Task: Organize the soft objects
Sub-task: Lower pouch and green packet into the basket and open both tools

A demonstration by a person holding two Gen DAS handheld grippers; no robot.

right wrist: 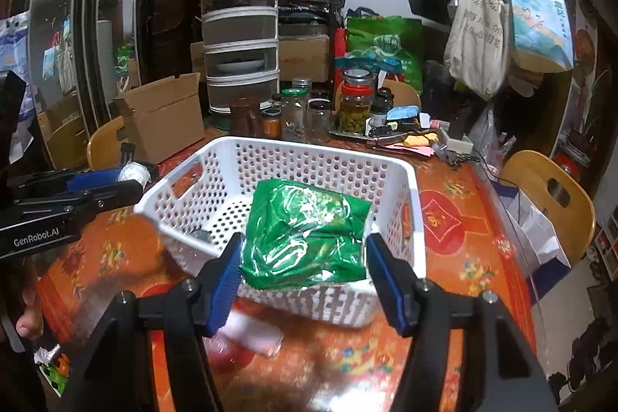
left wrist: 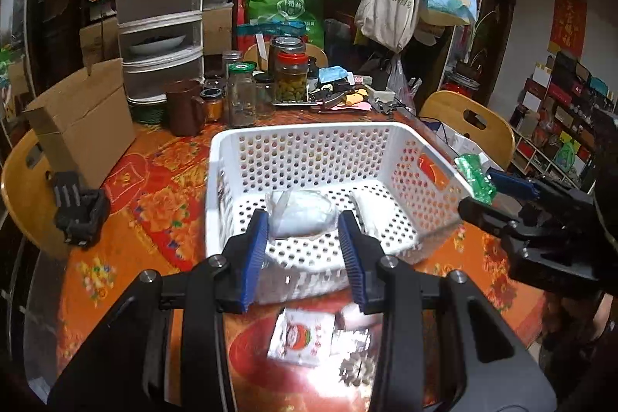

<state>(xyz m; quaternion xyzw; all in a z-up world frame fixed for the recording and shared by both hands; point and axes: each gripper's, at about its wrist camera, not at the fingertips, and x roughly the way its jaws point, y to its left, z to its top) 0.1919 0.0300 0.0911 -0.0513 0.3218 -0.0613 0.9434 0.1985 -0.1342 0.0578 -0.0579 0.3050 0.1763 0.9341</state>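
A: Left gripper (left wrist: 305, 250)?
B: Clenched on a clear-wrapped white soft pack (left wrist: 299, 217), held above the near edge of the white perforated basket (left wrist: 309, 141).
A: Right gripper (right wrist: 303, 273)?
B: Grasping a green foil packet (right wrist: 307, 234), pads pressed to both its sides, also above the basket's near rim.
A: The basket?
B: On the orange floral tablecloth (left wrist: 154, 211). One white item (left wrist: 367, 213) lies on its floor at the right.
A: Outside the basket?
B: A small printed packet (left wrist: 303, 336) lies on the cloth just in front of the basket. Jars (left wrist: 289, 76) stand behind it.
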